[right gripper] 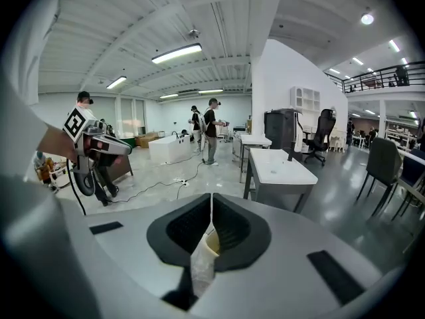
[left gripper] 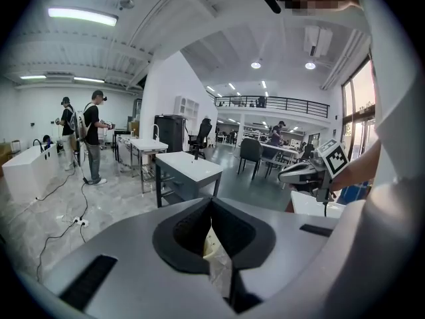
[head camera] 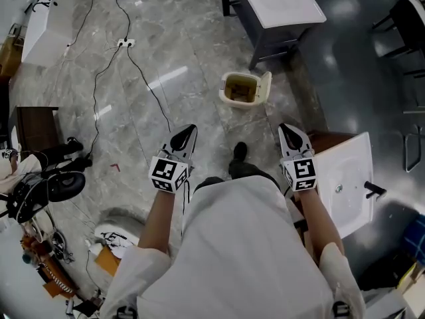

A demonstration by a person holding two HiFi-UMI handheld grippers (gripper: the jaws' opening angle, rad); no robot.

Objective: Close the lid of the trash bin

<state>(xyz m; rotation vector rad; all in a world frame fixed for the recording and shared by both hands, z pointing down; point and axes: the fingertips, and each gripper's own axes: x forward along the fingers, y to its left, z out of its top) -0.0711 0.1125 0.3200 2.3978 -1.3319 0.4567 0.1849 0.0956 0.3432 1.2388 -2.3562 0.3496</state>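
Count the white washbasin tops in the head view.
2. One washbasin top sits on the grey cabinet beyond the trash bin; the other washbasin top, with a black tap, lies beside the right gripper. The white unit at top left may be another.

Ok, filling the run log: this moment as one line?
trash bin: lid open | left gripper: shut, empty | right gripper: shut, empty | both short of trash bin

Glossy stone floor (head camera: 172,65), smooth plastic trash bin (head camera: 224,90)

Left gripper (left gripper: 211,203) jaws together — white-topped table (left gripper: 192,167) beyond, right gripper (left gripper: 285,173) alongside
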